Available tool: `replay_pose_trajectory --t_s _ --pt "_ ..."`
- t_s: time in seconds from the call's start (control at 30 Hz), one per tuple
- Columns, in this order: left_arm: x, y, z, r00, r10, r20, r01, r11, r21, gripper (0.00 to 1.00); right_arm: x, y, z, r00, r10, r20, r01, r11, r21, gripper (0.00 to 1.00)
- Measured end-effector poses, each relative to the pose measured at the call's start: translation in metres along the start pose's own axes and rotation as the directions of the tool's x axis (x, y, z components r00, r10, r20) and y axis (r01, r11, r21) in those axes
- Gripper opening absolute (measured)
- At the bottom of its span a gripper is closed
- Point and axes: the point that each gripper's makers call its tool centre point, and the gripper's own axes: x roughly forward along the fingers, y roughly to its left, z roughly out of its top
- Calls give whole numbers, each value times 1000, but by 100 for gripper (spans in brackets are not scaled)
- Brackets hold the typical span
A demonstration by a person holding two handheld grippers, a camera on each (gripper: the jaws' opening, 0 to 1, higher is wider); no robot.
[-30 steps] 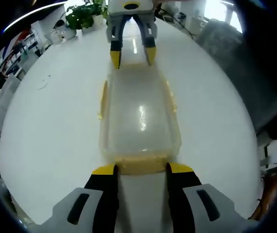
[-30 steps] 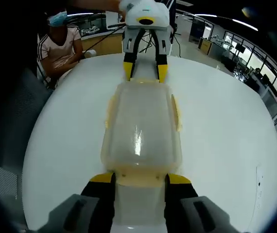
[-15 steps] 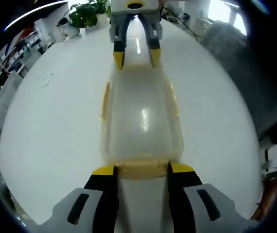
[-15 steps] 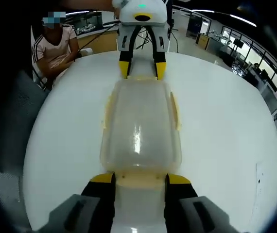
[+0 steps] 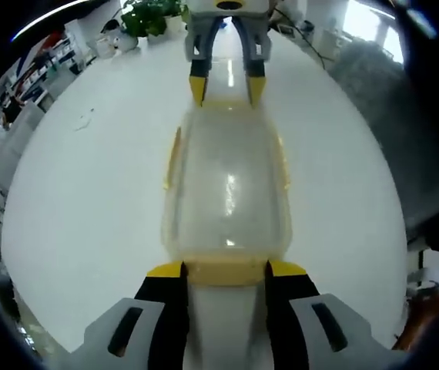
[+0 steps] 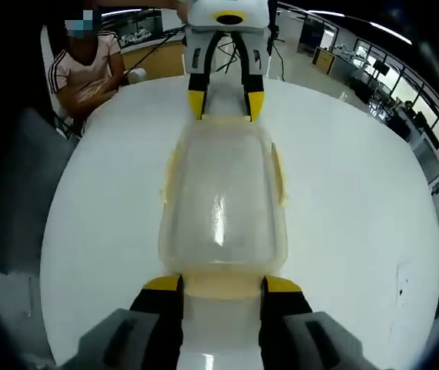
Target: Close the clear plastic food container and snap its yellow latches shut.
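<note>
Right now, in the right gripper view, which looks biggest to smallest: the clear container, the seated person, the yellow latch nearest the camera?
1. Clear container, largest by far.
2. Seated person, though far off, so nearness skews this.
3. Near yellow latch, smallest; not far behind the person, so that order is unsure.
</note>
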Motion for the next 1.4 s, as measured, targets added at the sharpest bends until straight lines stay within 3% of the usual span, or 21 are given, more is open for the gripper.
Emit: replay_pose_trajectory --t_s 0.1,0.47,0.93,1.4 --pt "-14 -1 5 1000 20 -2 -20 1000 -3 35 -18 0 11 999 2 36 -2 1000 3 36" --pt "-59 -6 31 997 73 37 -72 997 -27 35 -64 2 28 999 -34 39 35 999 -33 36" --pt "-76 -10 43 994 100 35 -100 995 -4 35 -81 7 34 996 -72 54 74 996 -44 36" --pt "-93 -4 64 994 104 31 -106 993 48 35 -104 10 35 992 -123 15 123 992 25 36"
